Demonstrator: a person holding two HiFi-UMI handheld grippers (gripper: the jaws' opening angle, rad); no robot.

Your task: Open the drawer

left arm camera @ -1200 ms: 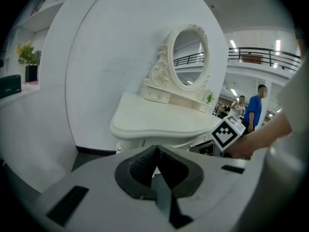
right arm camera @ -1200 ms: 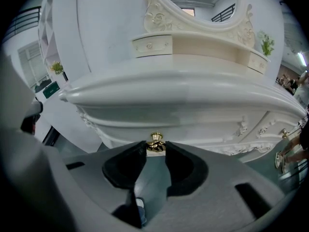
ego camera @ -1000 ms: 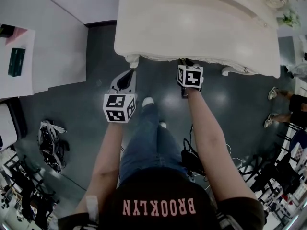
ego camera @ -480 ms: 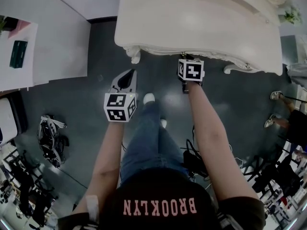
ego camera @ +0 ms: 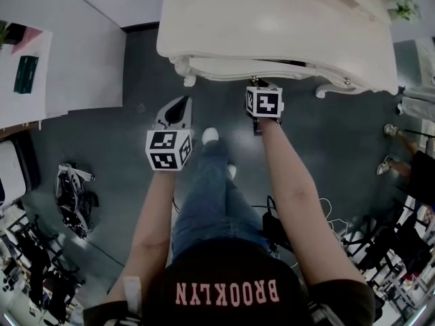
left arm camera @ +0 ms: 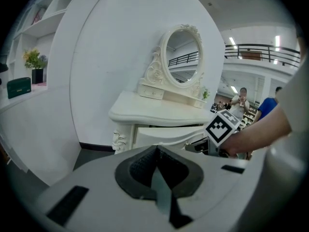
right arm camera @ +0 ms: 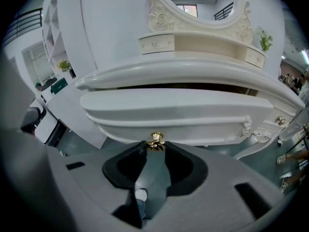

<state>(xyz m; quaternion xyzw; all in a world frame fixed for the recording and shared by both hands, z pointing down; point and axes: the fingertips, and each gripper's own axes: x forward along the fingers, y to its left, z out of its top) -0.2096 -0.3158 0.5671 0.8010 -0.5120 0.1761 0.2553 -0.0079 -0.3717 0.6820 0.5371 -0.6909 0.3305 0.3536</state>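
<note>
Tongs: two. The right tongs [right arm camera: 155,148] are clamped on the one gold knob [right arm camera: 155,140] at the centre of the drawer [right arm camera: 178,111]. Drawer: one, standing slightly out from under the table [ego camera: 272,19] top, at 12 o'clock of the person. The left tongs [left arm camera: 157,151] are closed and empty, at 9 o'clock of the right tongs, apart from the table. In the head view the marker cube [ego camera: 264,102] hides the right tongs' tips. Mirror [left arm camera: 182,57]: one, cut off at the top in the right gripper view. Legible writing: "BROOKLYN" on the garment [ego camera: 226,293].
</note>
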